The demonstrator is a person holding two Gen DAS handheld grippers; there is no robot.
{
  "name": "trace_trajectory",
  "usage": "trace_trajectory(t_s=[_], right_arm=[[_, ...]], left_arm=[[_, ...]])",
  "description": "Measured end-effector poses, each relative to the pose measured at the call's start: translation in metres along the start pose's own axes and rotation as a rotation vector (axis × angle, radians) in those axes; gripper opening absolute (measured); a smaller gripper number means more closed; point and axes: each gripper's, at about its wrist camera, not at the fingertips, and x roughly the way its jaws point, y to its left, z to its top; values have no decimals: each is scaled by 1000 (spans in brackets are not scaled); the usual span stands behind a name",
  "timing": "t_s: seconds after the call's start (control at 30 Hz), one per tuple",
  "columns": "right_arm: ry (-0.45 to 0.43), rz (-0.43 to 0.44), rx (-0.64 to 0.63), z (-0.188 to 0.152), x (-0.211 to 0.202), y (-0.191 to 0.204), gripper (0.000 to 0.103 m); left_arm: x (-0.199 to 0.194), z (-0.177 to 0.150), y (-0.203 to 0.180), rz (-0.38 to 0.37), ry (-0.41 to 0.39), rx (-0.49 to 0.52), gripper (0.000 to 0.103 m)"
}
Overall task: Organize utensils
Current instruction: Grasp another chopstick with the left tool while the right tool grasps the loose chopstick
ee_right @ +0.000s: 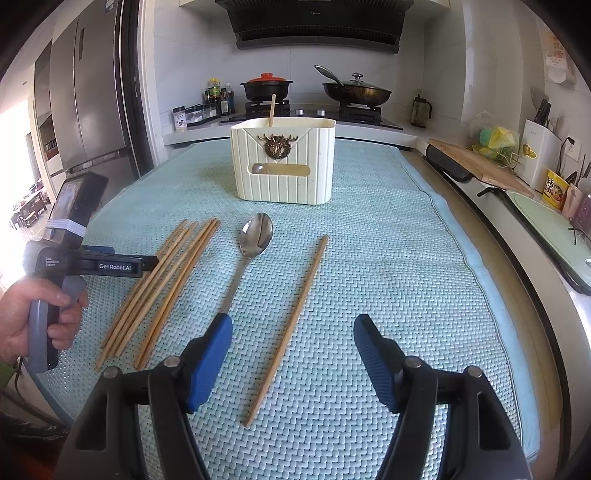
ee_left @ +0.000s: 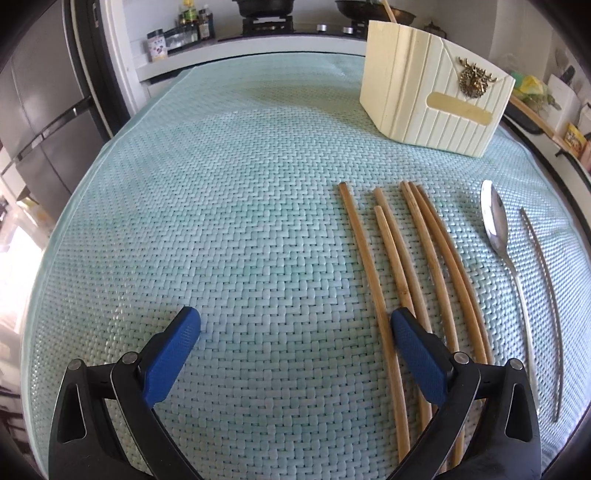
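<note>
Left gripper: jaws wide, empty; bundled chopsticks under its right finger, perhaps untouched. Right gripper: wide, empty; single chopstick between fingers, spoon left-ahead, cream holder beyond.

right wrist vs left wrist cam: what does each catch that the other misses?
Right wrist only: the left claw's body in a hand, the one chopstick standing in the cream holder, and the range hood.

Left wrist only: nothing notable beyond its own open claw.

Both: the holder, the chopstick bundle, the spoon, the lone chopstick, the teal mat and the stove pots.
</note>
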Motion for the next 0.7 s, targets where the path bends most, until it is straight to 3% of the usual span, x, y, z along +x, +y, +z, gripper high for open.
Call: trace_trajectory(t_s=[0.2, 0.33, 0.47, 0.57, 0.7], right_arm=[[44, 22, 40, 10, 19, -15, 70], [107, 32, 87, 23, 54, -31, 70], [152, 42, 55, 37, 92, -29, 69], [204, 43, 42, 50, 121, -28, 61], [234, -2, -2, 66, 146, -24, 45]], left_arm=[[2, 4, 8, -8, 8, -15, 103], [5, 9, 9, -17, 13, -9, 101], [9, 18, 4, -38, 27, 18, 101], [14, 25, 3, -51, 38, 40, 100], [19, 40, 2, -75, 56, 68, 83]])
